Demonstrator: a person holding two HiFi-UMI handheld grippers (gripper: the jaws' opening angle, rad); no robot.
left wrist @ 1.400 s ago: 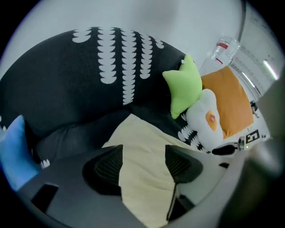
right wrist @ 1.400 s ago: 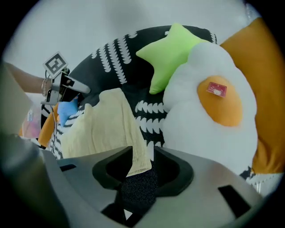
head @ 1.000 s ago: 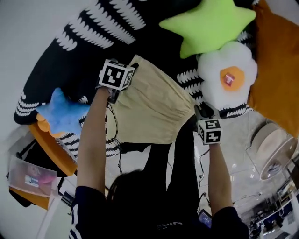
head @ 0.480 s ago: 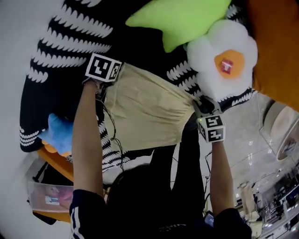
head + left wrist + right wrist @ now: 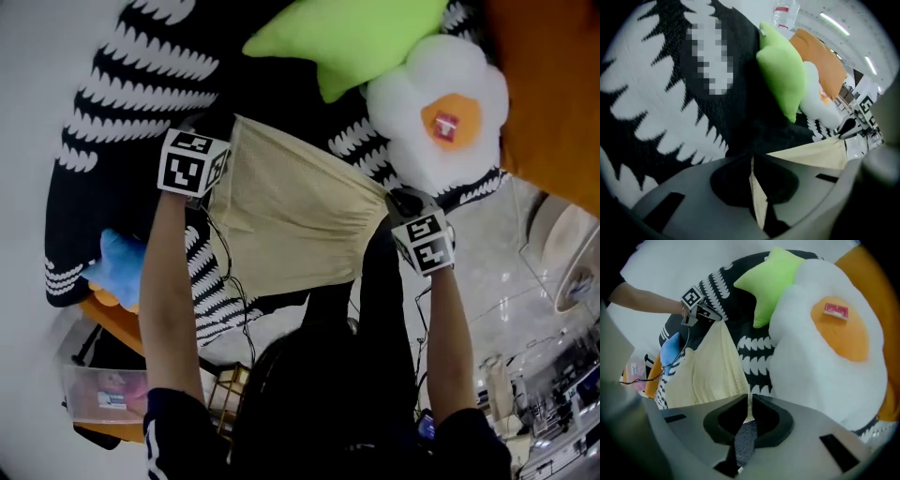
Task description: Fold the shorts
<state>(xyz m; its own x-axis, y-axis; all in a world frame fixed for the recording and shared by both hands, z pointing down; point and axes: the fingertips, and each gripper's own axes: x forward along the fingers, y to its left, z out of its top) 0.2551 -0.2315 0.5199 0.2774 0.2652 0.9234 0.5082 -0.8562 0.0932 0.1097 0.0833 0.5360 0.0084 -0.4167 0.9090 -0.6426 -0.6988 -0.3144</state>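
Note:
The pale yellow shorts [image 5: 291,216] hang stretched between my two grippers above the black-and-white blanket [image 5: 122,84]. My left gripper [image 5: 225,148] is shut on the shorts' left top corner. In the left gripper view a thin fold of the cloth [image 5: 757,197] is pinched between the jaws of the left gripper [image 5: 752,161]. My right gripper [image 5: 396,202] holds the right top corner. Its jaws are closing, and in the right gripper view the right gripper [image 5: 749,401] has the cloth edge and a striped tag [image 5: 745,441] pressed between them.
Beyond the shorts lie a green star cushion [image 5: 347,37], a fried-egg cushion [image 5: 436,122] and an orange cushion [image 5: 553,94]. A blue star cushion [image 5: 117,267] sits at the left. A clear plastic box [image 5: 98,394] stands on the floor at the lower left.
My left gripper has slid to the left with a roll of the wrist and now pinches the shorts' corner. The right gripper has kept its place at the other corner.

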